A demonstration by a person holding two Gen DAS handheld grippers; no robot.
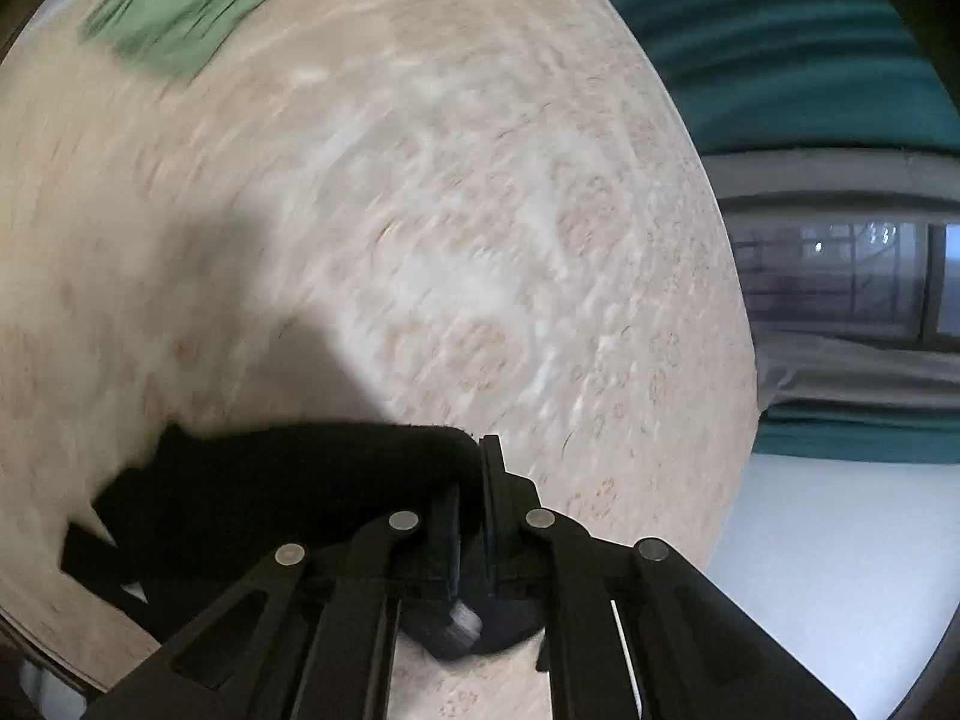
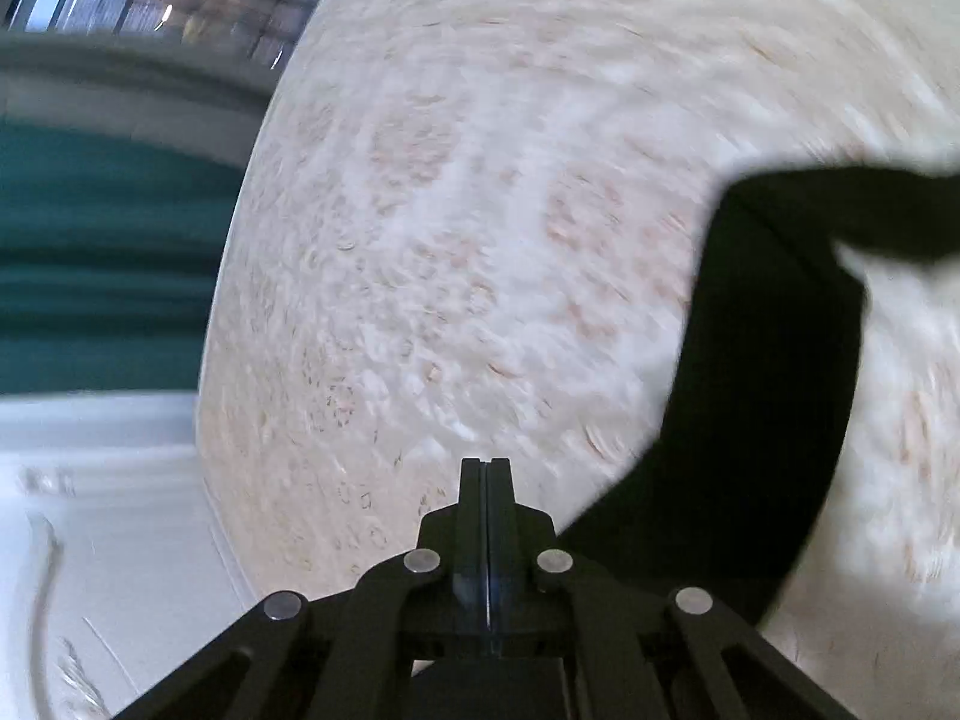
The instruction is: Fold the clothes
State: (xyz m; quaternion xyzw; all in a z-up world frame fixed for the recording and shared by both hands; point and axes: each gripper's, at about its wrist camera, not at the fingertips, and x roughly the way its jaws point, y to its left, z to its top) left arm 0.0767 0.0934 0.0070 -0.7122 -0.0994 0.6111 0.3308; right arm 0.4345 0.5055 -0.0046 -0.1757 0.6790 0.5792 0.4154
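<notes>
Green cloth (image 1: 198,0), one folded piece, lies far ahead and to the left of the left gripper (image 1: 485,450), blurred and cut off by the top of the left wrist view. One black garment (image 1: 288,498) hangs to the left of that gripper's tips, its edge pinched between the nearly closed jaws; more of it bunches below the fingers, where its shape is hard to make out. Under both grippers spreads one beige patterned tabletop (image 1: 420,210), smeared by motion. To the right of the left gripper are a teal curtain (image 1: 780,48) and a dark window (image 1: 840,276), both blurred.

In the right wrist view the teal curtain sits to the left of the right gripper (image 2: 486,468), whose jaws are pressed fully together with no cloth visible between the tips. The black garment curves as a long strip to the right of this gripper, running behind its linkage, so any contact is hidden.
</notes>
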